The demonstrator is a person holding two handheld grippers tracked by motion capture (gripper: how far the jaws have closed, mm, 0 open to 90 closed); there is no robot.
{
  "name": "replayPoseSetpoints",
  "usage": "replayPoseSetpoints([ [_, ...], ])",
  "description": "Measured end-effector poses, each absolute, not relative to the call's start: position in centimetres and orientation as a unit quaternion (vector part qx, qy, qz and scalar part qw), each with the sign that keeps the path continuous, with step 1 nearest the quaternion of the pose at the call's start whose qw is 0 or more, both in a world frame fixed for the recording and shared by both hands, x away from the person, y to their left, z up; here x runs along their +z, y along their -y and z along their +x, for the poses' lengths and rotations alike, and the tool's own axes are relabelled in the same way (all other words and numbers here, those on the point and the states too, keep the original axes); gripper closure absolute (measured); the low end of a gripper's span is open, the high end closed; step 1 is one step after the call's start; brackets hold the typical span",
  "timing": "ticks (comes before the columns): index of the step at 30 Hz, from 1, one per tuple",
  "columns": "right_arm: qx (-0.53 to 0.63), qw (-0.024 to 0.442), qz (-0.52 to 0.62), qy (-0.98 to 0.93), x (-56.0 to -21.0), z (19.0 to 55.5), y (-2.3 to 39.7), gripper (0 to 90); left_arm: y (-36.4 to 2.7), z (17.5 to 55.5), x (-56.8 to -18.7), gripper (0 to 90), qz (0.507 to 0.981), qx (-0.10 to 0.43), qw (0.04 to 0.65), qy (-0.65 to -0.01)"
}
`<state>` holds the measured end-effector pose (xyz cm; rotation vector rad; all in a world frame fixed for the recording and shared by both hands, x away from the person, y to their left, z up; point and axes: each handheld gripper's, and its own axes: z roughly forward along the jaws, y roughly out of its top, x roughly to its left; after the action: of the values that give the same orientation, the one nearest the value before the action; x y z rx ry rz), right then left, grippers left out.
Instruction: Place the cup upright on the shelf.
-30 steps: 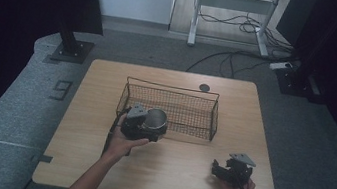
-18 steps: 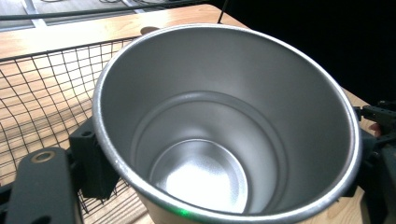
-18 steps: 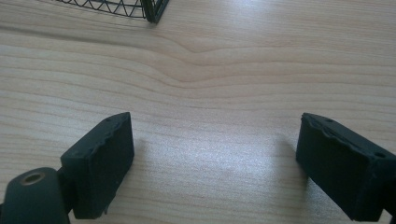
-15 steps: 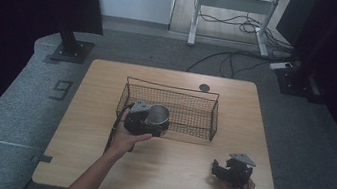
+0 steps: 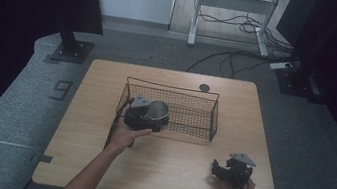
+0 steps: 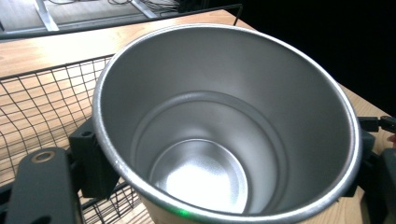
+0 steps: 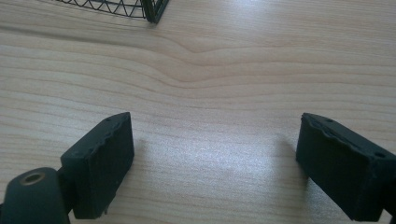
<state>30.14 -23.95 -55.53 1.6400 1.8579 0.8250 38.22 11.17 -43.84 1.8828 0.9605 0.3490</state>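
In the high view we see the left gripper (image 5: 145,116) clamped on a round silver metal cup (image 5: 157,112), held over the near-left corner of the black wire basket (image 5: 207,95), probably to lower it inside; compared with one second ago, the cup has moved a little further over the rim; the right gripper (image 5: 232,170) rests as before on the light wooden table (image 5: 181,167). In the left gripper view the cup (image 6: 224,135) sits between the jaws, mouth open to us. In the right gripper view the jaws stand wide apart, empty, just above the table (image 7: 210,70); we judge it is waiting.
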Motion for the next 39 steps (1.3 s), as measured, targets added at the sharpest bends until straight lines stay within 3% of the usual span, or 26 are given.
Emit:
replayPoseSetpoints([
  [39, 0.304, 0.261, 0.605, -0.687, -55.5, 30.1, 24.0, 11.1, -10.7, 40.8, -42.7, 17.9, 0.767, 0.144, 0.476, -0.406],
])
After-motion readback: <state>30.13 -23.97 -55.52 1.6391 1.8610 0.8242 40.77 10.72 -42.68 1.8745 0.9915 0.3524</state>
